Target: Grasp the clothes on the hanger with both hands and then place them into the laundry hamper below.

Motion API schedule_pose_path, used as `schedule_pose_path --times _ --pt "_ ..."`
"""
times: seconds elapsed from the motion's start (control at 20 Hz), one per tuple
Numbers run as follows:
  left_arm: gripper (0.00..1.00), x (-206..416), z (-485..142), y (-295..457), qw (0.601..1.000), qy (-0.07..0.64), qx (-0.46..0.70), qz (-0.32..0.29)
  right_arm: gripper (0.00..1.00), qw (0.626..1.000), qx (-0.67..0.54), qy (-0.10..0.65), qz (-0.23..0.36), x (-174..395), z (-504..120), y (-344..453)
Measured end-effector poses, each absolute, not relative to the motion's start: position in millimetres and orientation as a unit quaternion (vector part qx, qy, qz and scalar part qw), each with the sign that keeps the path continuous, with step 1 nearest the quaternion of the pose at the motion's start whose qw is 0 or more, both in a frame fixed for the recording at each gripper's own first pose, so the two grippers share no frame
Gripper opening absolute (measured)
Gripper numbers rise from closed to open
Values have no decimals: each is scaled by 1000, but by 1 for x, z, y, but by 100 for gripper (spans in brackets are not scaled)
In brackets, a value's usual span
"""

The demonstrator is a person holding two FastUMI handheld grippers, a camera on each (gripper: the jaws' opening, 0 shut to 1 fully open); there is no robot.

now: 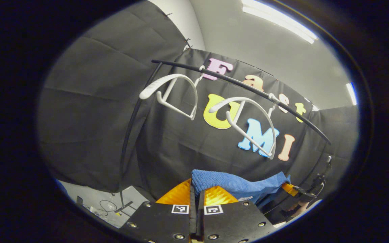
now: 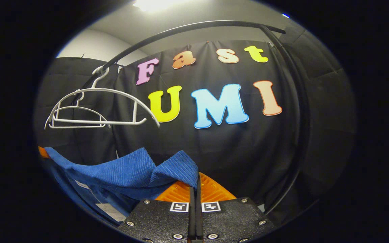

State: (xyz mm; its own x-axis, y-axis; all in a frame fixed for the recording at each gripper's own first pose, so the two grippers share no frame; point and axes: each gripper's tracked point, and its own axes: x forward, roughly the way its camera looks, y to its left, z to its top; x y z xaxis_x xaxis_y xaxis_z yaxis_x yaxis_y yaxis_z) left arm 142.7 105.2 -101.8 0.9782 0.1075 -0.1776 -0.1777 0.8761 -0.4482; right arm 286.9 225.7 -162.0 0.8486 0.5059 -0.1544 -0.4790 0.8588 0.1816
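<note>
Left gripper view
Left claw (image 1: pixel 197 192): its 2 fingers are squeezed close together, with the edge of the blue cloth pinched between them.
Blue cloth (image 1: pixel 235 185): it starts right at the claw's tips and stretches away to the claw's right side, hanging free of the hangers.
Other claw (image 1: pixel 294 199): it sits far off to the right and a bit lower, at the far end of the cloth. The cloth reaches it.
Hangers: 2 white ones, both bare. One hanger (image 1: pixel 171 94) is high above the claw and a little left. The other hanger (image 1: pixel 248 125) is above the claw and to the right.
Black rail (image 1: pixel 241 86): a long bar above the claw; both hangers hook onto it.

Right gripper view
Right claw (image 2: pixel 195 192): its 2 fingers are nearly touching, and a fold of the blue cloth (image 2: pixel 127 172) is caught at their tips.
Cloth: it spreads from the tips out to the claw's left and droops down there.
Hangers (image 2: pixel 96 108): up high and left of the claw.
Rail (image 2: pixel 187 27): it curves over the top, above the claw.
</note>
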Motion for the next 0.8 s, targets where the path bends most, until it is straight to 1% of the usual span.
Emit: schedule_pose_path --times 0.2,0.25,0.3,0.35,0.4,0.55,0.6,0.65,0.75,0.8 --pt "1 126 -97 93 963 96 -249 33 0 961 43 137 234 227 -160 209" --pt "5 123 -97 89 965 103 -242 19 0 963 43 142 226 216 -157 208" --pt "5 121 -98 87 965 109 -237 7 0 964 43 145 218 204 -155 209" --pt "5 118 -98 81 965 115 -236 -9 0 966 43 146 210 194 -151 210" --pt "1 117 -99 74 962 125 -239 -30 0 967 45 145 203 180 -145 211" --pt "1 101 -107 57 958 150 -225 -90 0 970 46 144 192 145 -129 222" --pt "5 97 -110 53 958 153 -215 -111 0 971 42 142 186 134 -126 223" --pt "5 94 -113 51 957 157 -209 -124 0 973 39 141 180 123 -123 224" --pt "5 87 -120 48 953 168 -205 -145 0 974 40 145 172 99 -120 227" --pt "1 83 -122 46 952 173 -200 -152 0 973 42 149 172 87 -121 230"
